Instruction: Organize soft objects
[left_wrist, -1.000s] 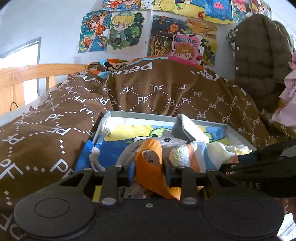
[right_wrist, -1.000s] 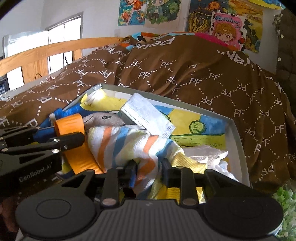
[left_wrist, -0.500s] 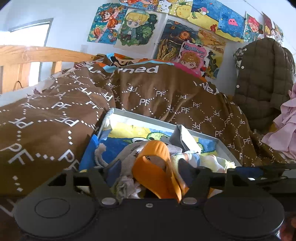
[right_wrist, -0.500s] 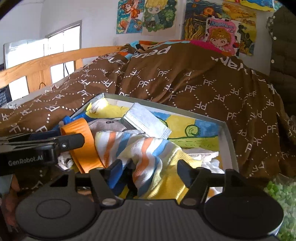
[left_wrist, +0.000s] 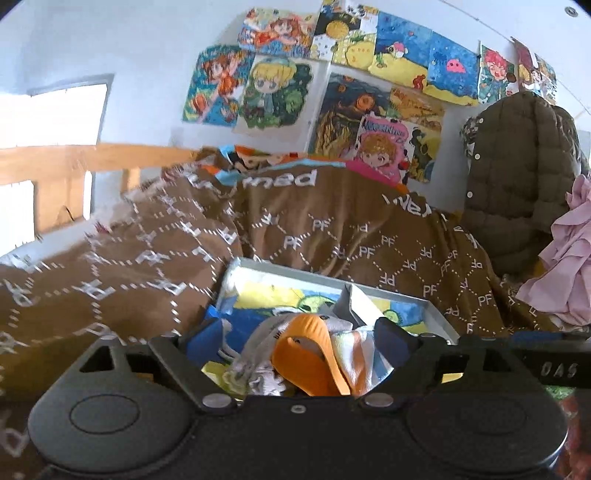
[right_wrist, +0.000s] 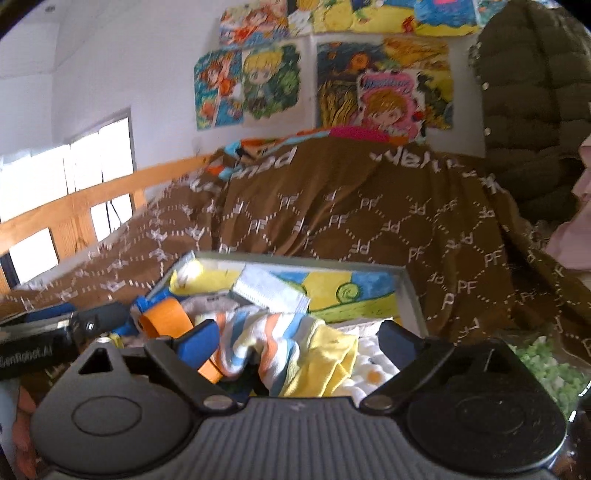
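Observation:
A grey box (left_wrist: 436, 314) with a cartoon-printed bottom lies on the brown bed cover and holds soft things. In the left wrist view an orange band (left_wrist: 310, 354) lies on a grey cloth (left_wrist: 262, 350), and my left gripper (left_wrist: 299, 339) stands open around them, not clamping. In the right wrist view a striped orange, blue and yellow cloth (right_wrist: 280, 339) lies in the box (right_wrist: 408, 291) next to the orange band (right_wrist: 166, 317) and a white face mask (right_wrist: 269, 291). My right gripper (right_wrist: 299, 339) is open just above the striped cloth.
The brown "PF" quilt (left_wrist: 332, 229) rises behind the box. A wooden bed rail (right_wrist: 85, 206) runs at the left. A dark puffer coat (left_wrist: 524, 177) and pink clothes (left_wrist: 569, 258) hang at the right. Green-white fabric (right_wrist: 546, 365) lies right of the box.
Both grippers have opened: the left let go of the orange band, the right let go of the striped cloth. Both have drawn back and tilted up from the box.

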